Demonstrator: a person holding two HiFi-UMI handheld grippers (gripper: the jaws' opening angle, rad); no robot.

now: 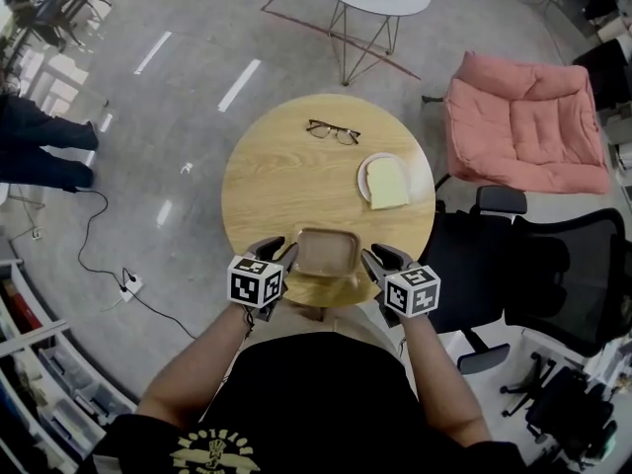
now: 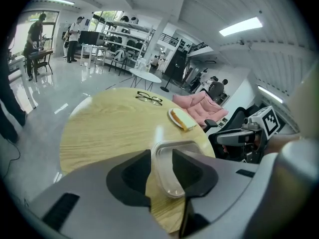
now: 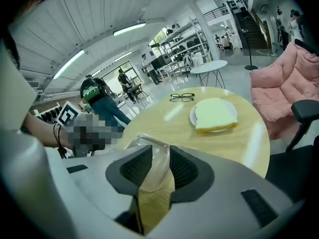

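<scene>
At the lower middle of the head view, the left tongs [image 1: 279,255] and right tongs [image 1: 381,260] each pinch narrow on opposite walls of the clear rectangular plastic tub [image 1: 327,252] at the near edge of the round pale-wood bench [image 1: 281,181], seemingly a two-sided hold, so the next move calls for even, gentle pressure on those thin walls.

The surface [image 1: 276,191] carries one clear container [image 1: 327,252], one pair of glasses [image 1: 333,131], one plate [image 1: 362,179] and one slice of bread [image 1: 389,184]; nearby stands one pink armchair [image 1: 523,121].
</scene>
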